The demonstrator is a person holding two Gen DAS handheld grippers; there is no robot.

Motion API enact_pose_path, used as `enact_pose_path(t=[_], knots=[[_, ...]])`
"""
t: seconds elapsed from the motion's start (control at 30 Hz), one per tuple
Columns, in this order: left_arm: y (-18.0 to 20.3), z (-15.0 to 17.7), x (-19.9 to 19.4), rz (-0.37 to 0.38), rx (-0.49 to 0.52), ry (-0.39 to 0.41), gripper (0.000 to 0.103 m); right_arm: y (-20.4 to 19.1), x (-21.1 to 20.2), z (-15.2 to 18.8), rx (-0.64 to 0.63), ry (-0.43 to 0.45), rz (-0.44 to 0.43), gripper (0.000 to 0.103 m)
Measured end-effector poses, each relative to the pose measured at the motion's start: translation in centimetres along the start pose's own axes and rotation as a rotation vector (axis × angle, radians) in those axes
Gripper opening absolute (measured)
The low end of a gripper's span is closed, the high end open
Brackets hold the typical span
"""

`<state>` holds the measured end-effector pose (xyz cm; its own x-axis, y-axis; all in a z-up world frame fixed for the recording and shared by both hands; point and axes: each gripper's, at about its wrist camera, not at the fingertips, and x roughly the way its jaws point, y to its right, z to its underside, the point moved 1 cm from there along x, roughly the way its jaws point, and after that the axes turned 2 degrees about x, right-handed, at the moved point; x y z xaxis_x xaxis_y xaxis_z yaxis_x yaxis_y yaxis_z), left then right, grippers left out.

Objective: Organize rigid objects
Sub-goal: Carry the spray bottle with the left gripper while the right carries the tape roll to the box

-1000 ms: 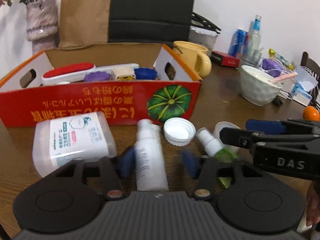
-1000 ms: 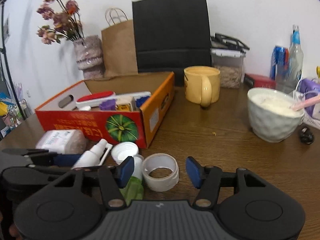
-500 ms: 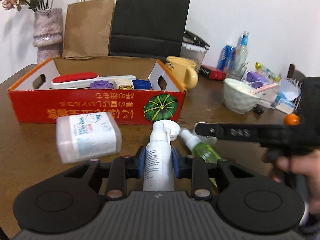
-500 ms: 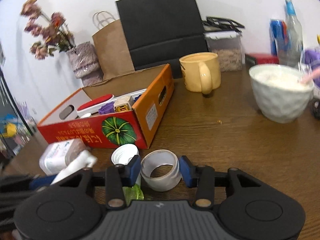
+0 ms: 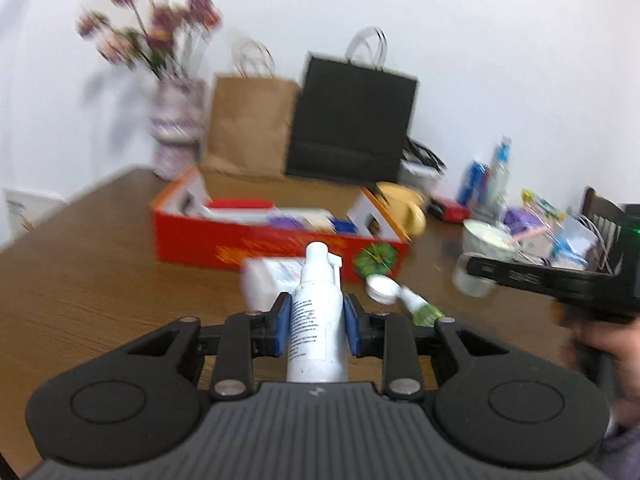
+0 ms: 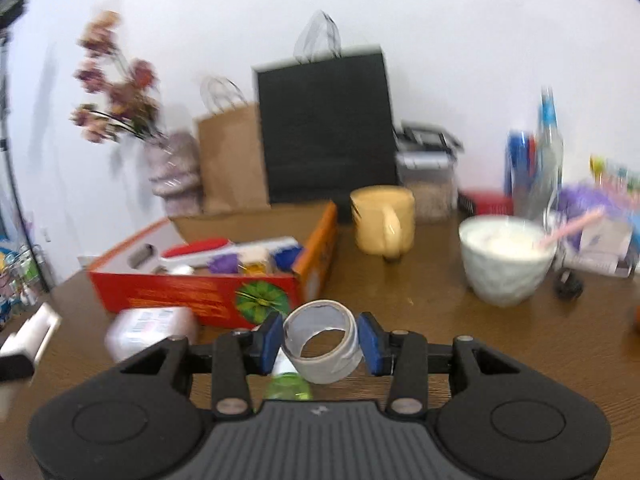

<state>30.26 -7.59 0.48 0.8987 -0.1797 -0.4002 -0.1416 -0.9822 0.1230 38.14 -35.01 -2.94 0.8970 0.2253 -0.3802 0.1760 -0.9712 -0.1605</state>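
Gripping a bottle and a tape roll above the table

Clamped between the blue pads of the left gripper, a white pump bottle with small dark print points nozzle-first toward the red cardboard box. The right gripper pinches a whitish, worn tape roll, its hollow core facing the camera, held clear of the wooden table. A green spray bottle lies on its side near the box

The spray bottle was white with black print. The box was red-orange with a green pumpkin picture. The mug was yellow, the tape roll grey-white.
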Motion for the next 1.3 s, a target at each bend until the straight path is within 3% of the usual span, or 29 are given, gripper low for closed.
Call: enact_pose_path(t=[0.17, 0.37, 0.53, 0.67, 1.0, 1.17, 1.3], knots=[[-1.8, 0.4, -4.2, -0.046, -0.026, 0.066, 0.028, -4.0, -6.3, 1.4, -0.051, 0.066, -0.033, 0.041], [-2.8, 2.1, -8.9, -0.106, 0.017, 0.113, 0.028, -8.4, -12.2, 5.6, -0.046, 0.096, -0.065, 0.041], [-3.7, 3.6, -12.1, -0.090, 0.019, 0.115, 0.028, -11.1, -15.4, 8.9, -0.037, 0.075, -0.099, 0.041], [-4.3, 3.8, -12.9, -0.084, 0.006, 0.121, 0.028, -12.1, -16.3, 9.5, -0.050, 0.062, -0.098, 0.041], [-5.4, 2.1, -10.4, -0.074, -0.025, 0.119, 0.028, -12.4, -13.4, 7.5, -0.064, 0.059, -0.123, 0.041], [-6.3, -1.6, -6.3, -0.020, -0.004, 0.130, 0.028, -11.6, -9.3, 3.5, -0.066, 0.059, -0.175, 0.041], [-6.7, -6.3, -0.6, 0.067, -0.012, 0.096, 0.028, -10.5, -4.6, -0.9, -0.070, 0.059, -0.195, 0.041]])
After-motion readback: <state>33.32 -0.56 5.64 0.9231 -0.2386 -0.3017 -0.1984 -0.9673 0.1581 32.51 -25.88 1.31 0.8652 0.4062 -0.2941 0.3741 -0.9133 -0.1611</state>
